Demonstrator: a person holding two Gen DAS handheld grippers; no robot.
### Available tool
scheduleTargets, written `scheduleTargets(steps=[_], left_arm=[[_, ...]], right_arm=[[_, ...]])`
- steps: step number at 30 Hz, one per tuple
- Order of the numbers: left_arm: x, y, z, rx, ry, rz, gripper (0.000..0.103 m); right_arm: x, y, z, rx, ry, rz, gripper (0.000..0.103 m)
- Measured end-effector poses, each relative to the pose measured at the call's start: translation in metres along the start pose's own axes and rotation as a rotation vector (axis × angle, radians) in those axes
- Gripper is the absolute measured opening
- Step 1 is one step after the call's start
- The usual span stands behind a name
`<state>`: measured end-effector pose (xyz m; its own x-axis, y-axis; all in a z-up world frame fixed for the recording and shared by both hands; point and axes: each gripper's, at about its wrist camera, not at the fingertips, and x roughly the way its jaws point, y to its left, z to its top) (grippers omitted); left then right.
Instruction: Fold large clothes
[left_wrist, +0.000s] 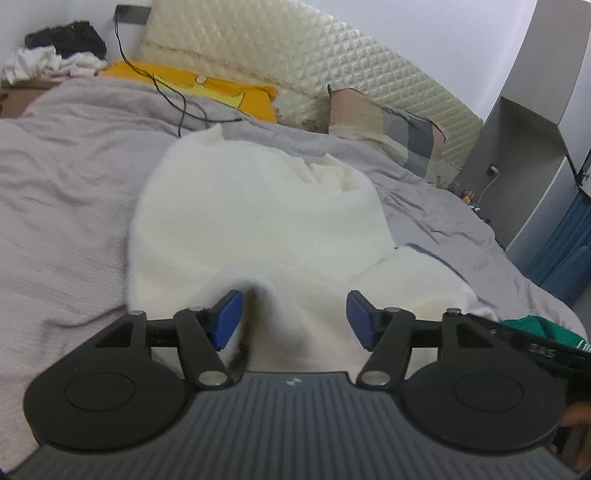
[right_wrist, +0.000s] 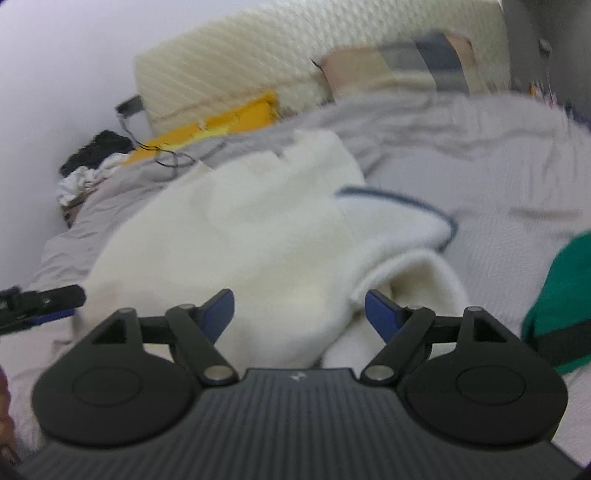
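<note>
Now both grippers are hovering over a white garment (left_wrist: 255, 221) that is lying bunched and partly folded on a grey bedspread (left_wrist: 66, 192); left gripper (left_wrist: 293, 319) is holding its jaws apart, blue pads (left_wrist: 227, 319) clear of the cloth, nothing clamped between them; right gripper (right_wrist: 299, 317) is likewise standing with jaws wide, white fabric showing in the gap but not pinched. Right-wrist view is blurring, so fine detail is escaping me; a dark-blue trim (right_wrist: 399, 199) is edging one flap of the garment. Left gripper's black frame is poking in at that view's left edge; a green cloth (right_wrist: 561, 295) is lying on the bedspread to the right of the garment, apart from it. Behind, a yellow item (left_wrist: 229, 90) is resting against a quilted cream headboard (left_wrist: 295, 48); a black cable (left_wrist: 173, 96) is trailing over it; a patchwork pillow (left_wrist: 391, 129) is leaning nearby; a heap of dark and white clothes (left_wrist: 59, 55) is sitting at the far corner.
</note>
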<state>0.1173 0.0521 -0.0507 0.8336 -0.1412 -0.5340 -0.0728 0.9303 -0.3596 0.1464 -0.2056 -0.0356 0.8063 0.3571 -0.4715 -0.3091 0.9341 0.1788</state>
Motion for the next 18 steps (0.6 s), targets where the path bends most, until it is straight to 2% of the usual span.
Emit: scheduleTargets(steps=[2,4,9,13,16,17,18], left_arm=[[-0.007,0.0,0.002,-0.002,-0.011,0.005,0.068],[-0.009,0.001,0.003,-0.001,-0.017,0.008,0.068],[-0.002,0.004,0.002,0.002,0.013,0.031,0.068],[0.013,0.009,-0.002,-0.002,0.053,0.061,0.067],[0.028,0.011,-0.003,0.003,0.072,0.08,0.067],[0.033,0.012,-0.003,0.002,0.077,0.089,0.067],[0.04,0.013,-0.003,-0.002,0.085,0.096,0.067]], right_arm=[[-0.01,0.011,0.0,-0.065,-0.033,0.03,0.08],[-0.013,0.023,-0.002,-0.137,-0.027,0.082,0.079],[-0.001,0.064,-0.025,-0.404,0.092,0.178,0.078],[0.016,0.093,-0.051,-0.643,0.18,0.127,0.055],[0.032,0.106,-0.068,-0.796,0.2,0.032,0.053],[0.037,0.108,-0.071,-0.836,0.203,-0.001,0.05],[0.043,0.108,-0.073,-0.862,0.202,-0.025,0.043]])
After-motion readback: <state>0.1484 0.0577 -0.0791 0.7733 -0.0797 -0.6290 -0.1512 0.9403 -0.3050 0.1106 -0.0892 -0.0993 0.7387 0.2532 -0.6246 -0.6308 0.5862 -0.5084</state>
